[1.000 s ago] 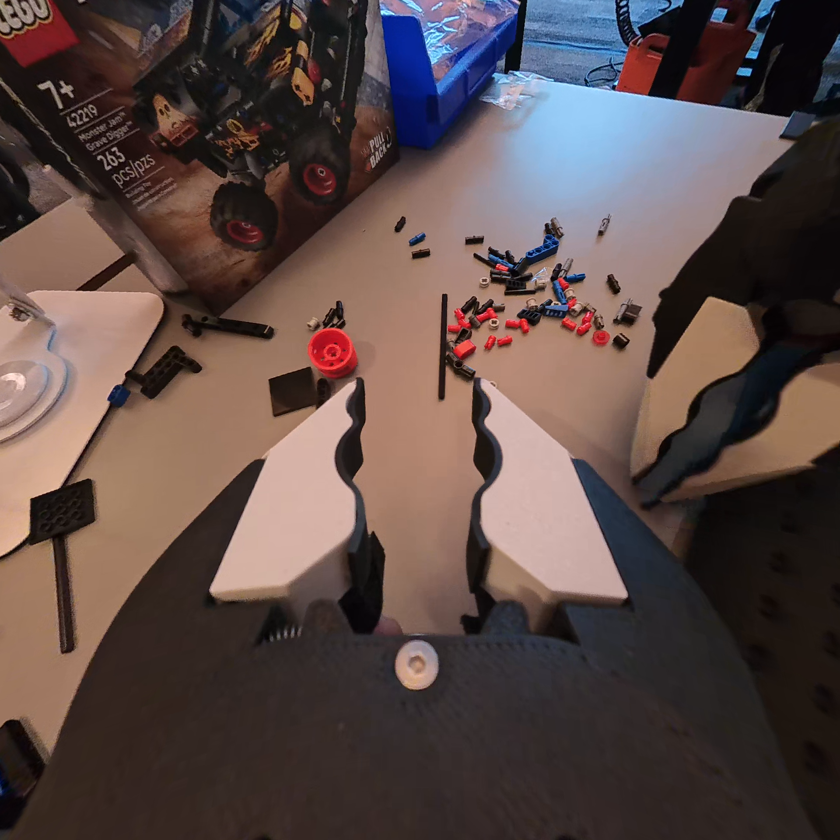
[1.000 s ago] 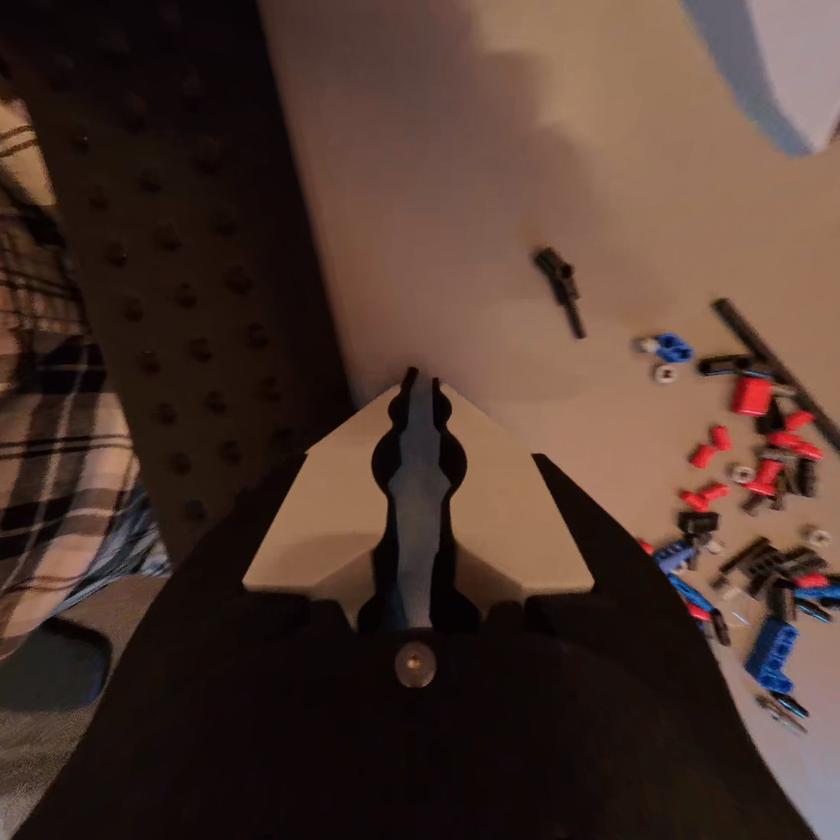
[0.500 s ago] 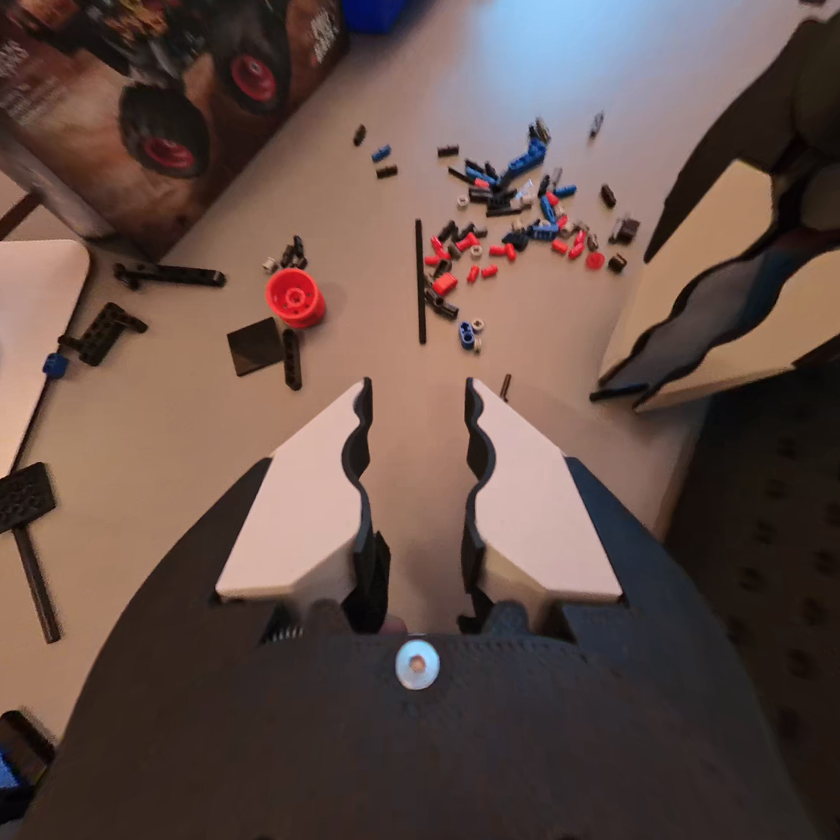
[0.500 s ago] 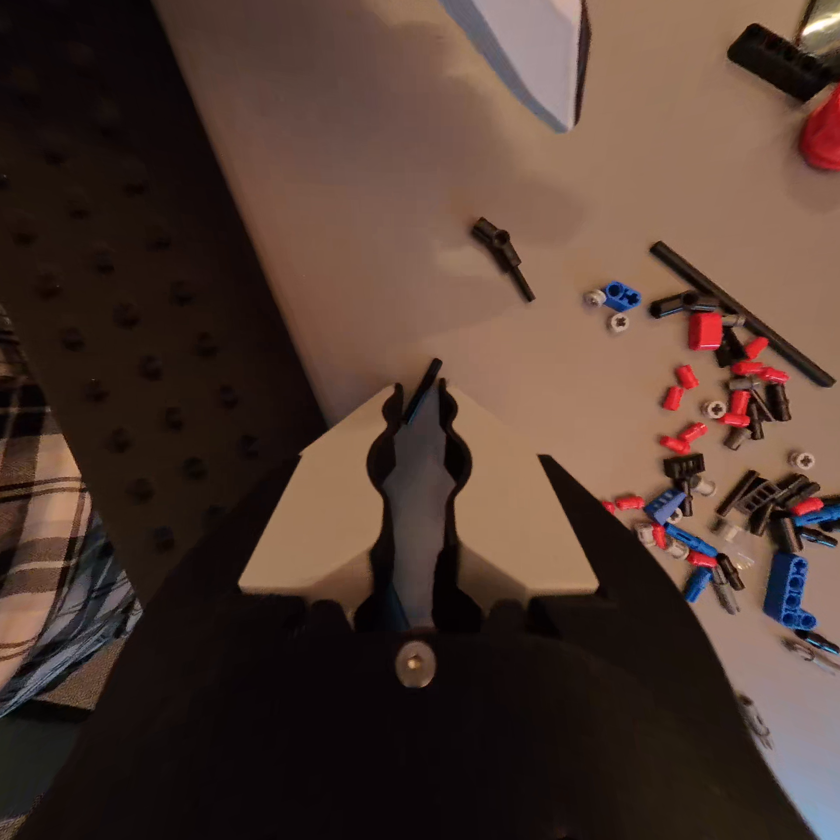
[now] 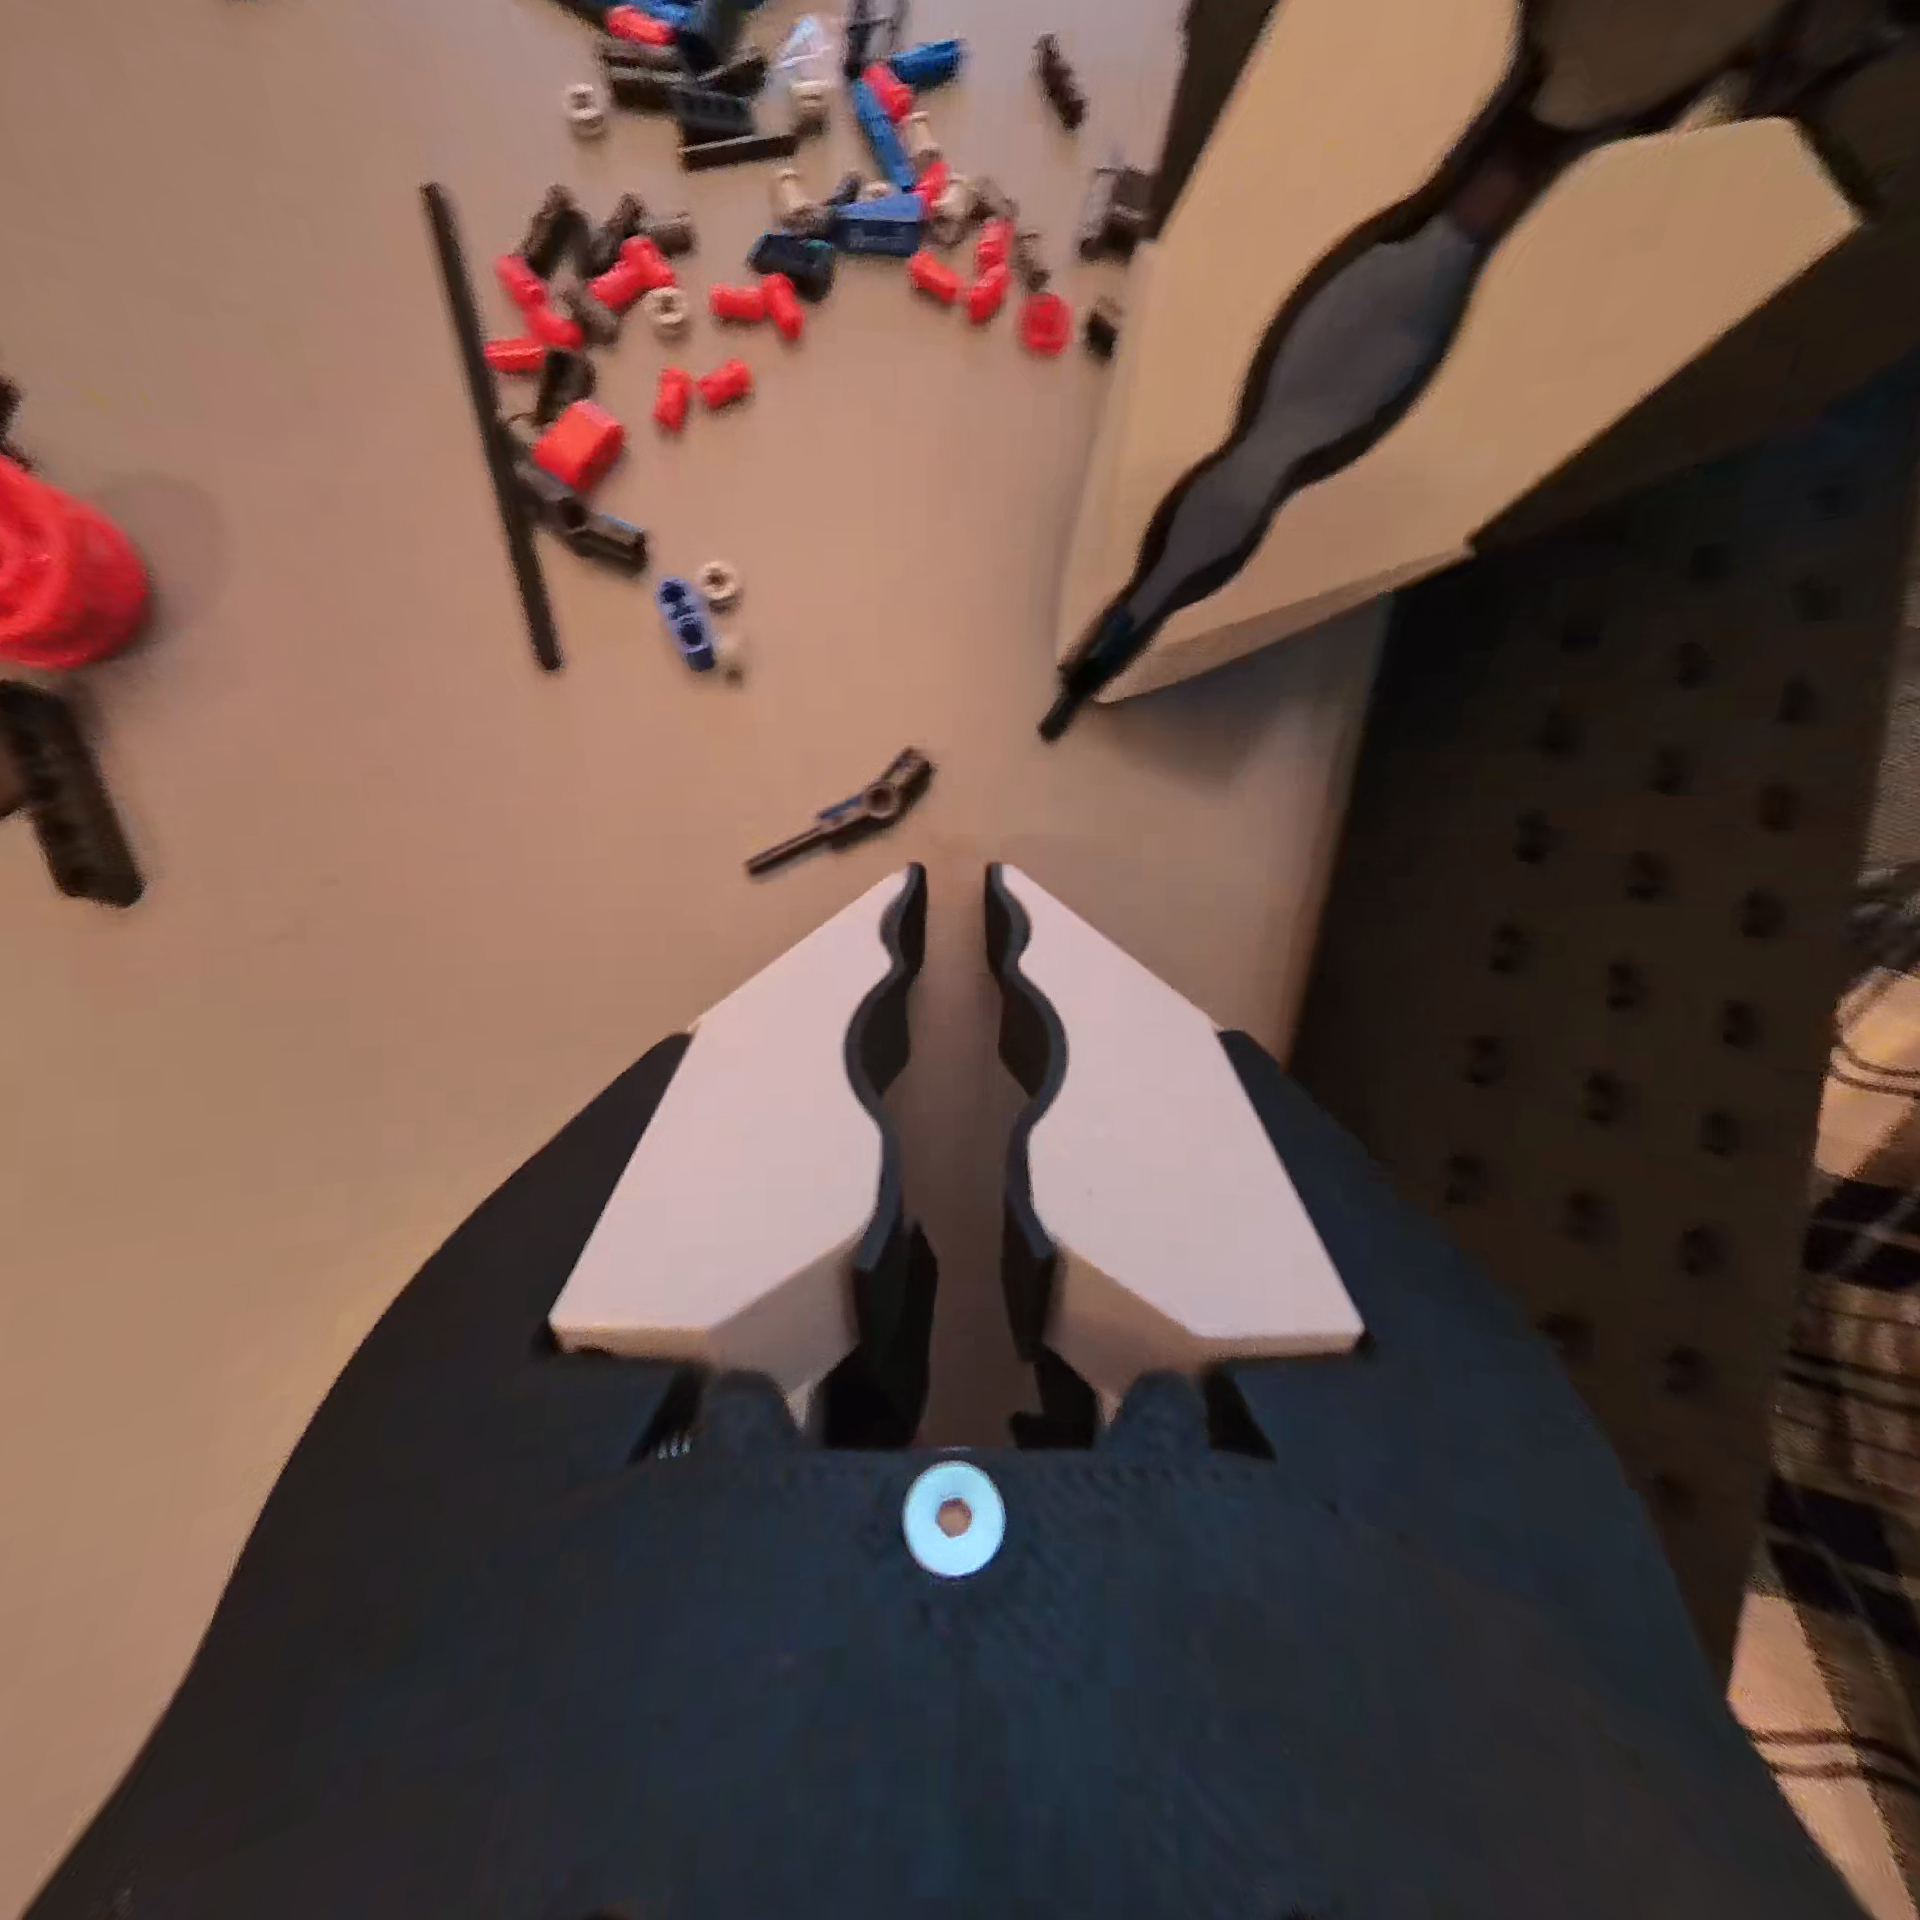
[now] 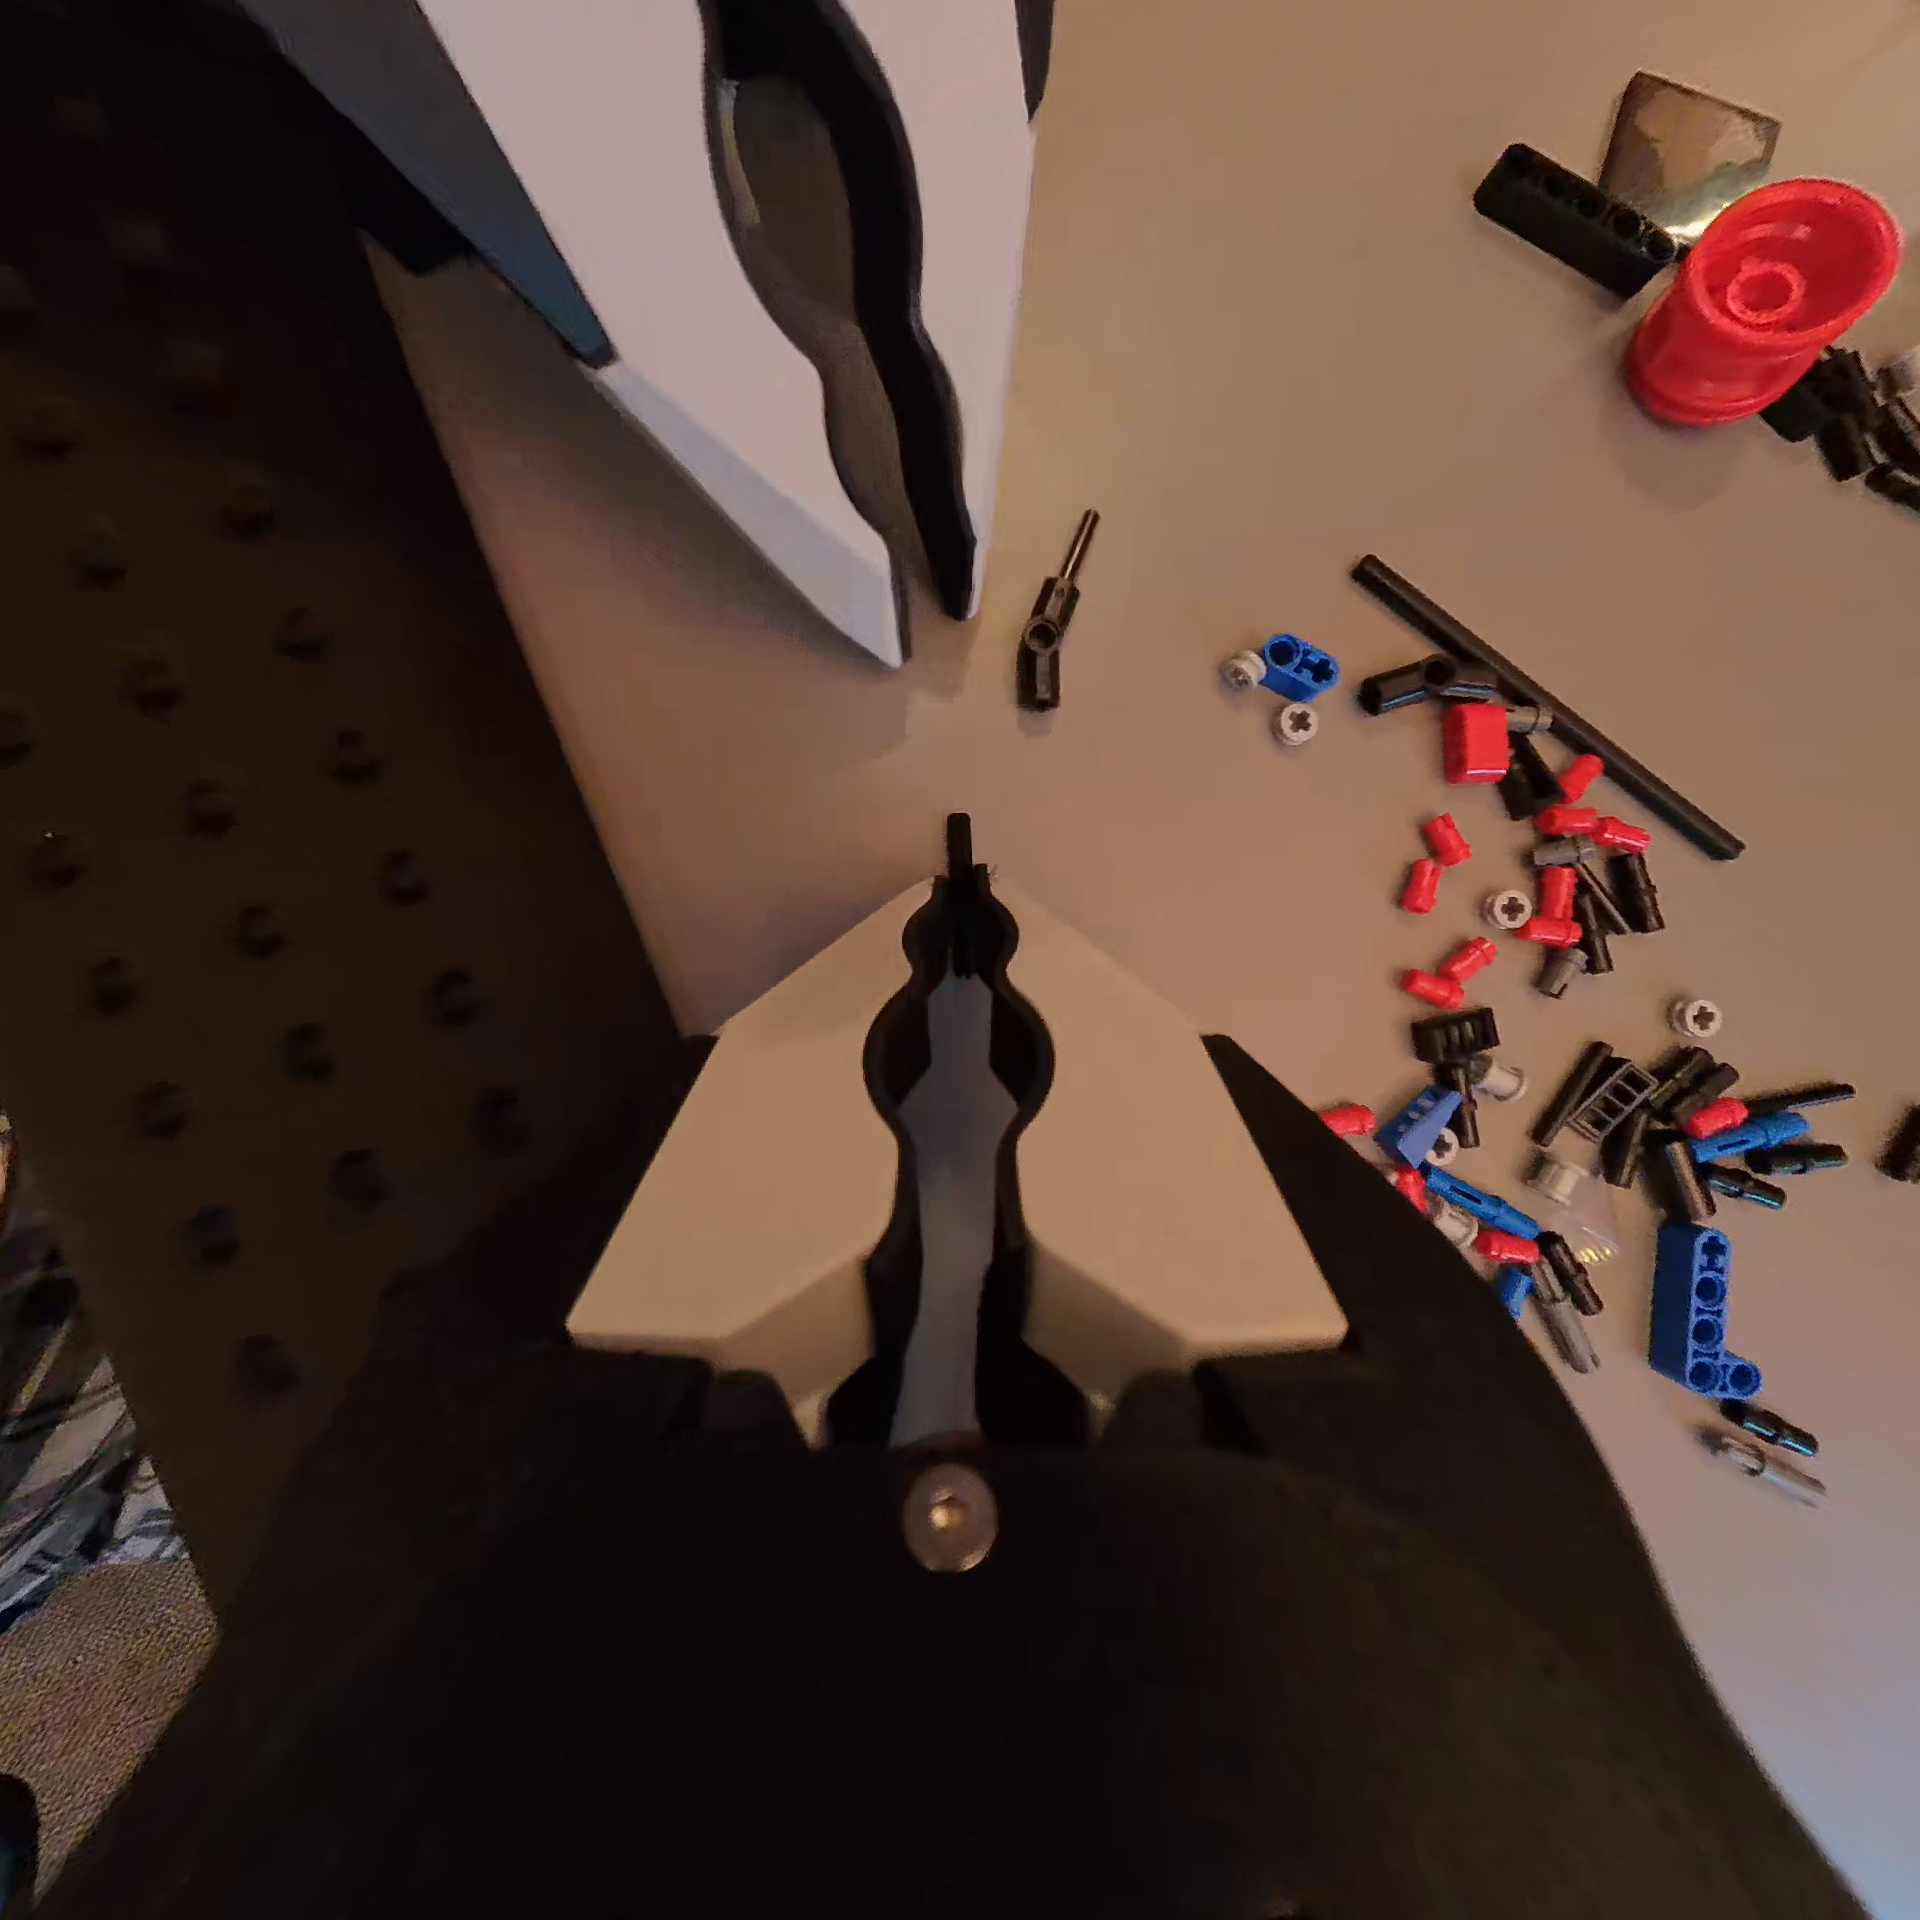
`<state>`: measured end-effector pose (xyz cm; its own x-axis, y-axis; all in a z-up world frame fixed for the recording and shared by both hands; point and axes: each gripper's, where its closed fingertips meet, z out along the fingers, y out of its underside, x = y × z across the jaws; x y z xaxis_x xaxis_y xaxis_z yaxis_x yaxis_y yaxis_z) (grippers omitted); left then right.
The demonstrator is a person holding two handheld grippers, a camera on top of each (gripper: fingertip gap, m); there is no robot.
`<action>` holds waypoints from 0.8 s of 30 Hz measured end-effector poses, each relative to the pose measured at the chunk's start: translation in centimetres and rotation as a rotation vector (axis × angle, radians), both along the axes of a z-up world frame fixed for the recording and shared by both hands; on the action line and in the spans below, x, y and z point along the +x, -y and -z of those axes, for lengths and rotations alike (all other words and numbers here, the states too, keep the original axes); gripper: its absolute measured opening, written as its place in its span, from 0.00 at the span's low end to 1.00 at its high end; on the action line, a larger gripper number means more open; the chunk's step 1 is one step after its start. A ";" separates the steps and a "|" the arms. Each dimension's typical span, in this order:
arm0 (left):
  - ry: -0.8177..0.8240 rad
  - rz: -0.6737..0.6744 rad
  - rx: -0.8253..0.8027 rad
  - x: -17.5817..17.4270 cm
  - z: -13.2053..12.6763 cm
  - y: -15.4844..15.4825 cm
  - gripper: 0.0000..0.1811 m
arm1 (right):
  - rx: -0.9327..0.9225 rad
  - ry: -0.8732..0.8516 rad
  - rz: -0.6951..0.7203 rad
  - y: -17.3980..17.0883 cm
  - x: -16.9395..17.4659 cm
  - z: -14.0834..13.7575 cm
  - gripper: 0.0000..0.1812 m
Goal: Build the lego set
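Note:
My left gripper [image 5: 954,883] hangs low over the tan table [image 5: 312,1039], its jaws a narrow gap apart with nothing between them. A small black connector with an axle [image 5: 842,810] lies just ahead of its tips. My right gripper [image 6: 961,896] is shut on a small black pin [image 6: 958,852] that sticks out past its tips. In the left wrist view it [image 5: 1091,675] hovers right of the connector. In the right wrist view the left gripper [image 6: 925,592] is next to the connector [image 6: 1047,634]. Loose red, blue and black pieces [image 6: 1558,914] lie scattered nearby.
A red wheel hub [image 6: 1766,301], a black beam [image 6: 1569,218], a long black axle [image 6: 1538,707] and a blue L-shaped beam [image 6: 1704,1309] lie on the table. A dark perforated surface [image 5: 1610,1039] borders the table edge. Plaid cloth [image 5: 1870,1299] shows beyond it. The tips of one gripper are about 5 cm away from the tips of the other. From either gripper's tips it is about 12 cm to the long black axle [image 6: 1538,707]. Seen from the left wrist view [image 5: 503,433] as well.
My left gripper has moved down and right toward the black connector near the table edge, and its jaws have narrowed. My right gripper has turned toward it, the black pin now showing in its tips.

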<state>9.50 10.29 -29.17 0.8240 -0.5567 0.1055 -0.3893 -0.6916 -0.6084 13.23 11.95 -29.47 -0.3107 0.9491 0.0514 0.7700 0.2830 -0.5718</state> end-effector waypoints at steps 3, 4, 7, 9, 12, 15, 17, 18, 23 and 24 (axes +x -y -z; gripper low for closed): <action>-0.048 -0.004 0.062 -0.6 -0.7 -0.5 0.08 | 0.009 -0.018 -0.004 -0.5 0.3 -0.1 0.01; -0.073 -0.001 0.102 -1.1 -1.3 -0.9 0.09 | 0.010 -0.028 -0.007 -0.6 0.3 -0.1 0.01; -0.190 0.052 0.173 -2.0 -2.1 -1.7 0.14 | 0.022 -0.045 -0.018 -1.1 -0.1 -0.1 0.01; -0.295 0.129 0.206 -2.3 -1.7 -2.1 0.14 | 0.019 -0.053 -0.031 -1.1 -0.4 -0.2 0.01; -0.343 0.214 0.174 -1.8 -0.4 -2.1 0.12 | 0.026 -0.065 -0.047 -1.2 -0.9 -0.1 0.00; -0.290 0.252 0.159 -0.9 0.1 -2.0 0.07 | 0.021 -0.082 -0.053 -1.1 -1.4 -0.1 0.00; -0.264 0.254 0.149 -0.8 0.3 -2.0 0.03 | 0.020 -0.094 -0.053 -1.2 -1.6 -0.1 0.00; -0.256 0.256 0.152 -0.7 0.3 -2.0 0.03 | 0.021 -0.100 -0.051 -1.2 -1.6 -0.1 0.00; -0.245 0.264 0.158 -0.6 0.3 -2.1 0.03 | 0.037 -0.123 -0.058 -1.6 -2.0 -0.2 0.00; -0.243 0.268 0.158 -0.6 0.3 -2.1 0.03 | 0.042 -0.125 -0.061 -1.8 -2.0 -0.2 0.00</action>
<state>8.89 12.37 -29.48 0.6377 -0.7492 -0.1793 -0.6893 -0.4511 -0.5669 11.21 13.71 -29.29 -0.3567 0.9248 0.1324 0.6740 0.3529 -0.6490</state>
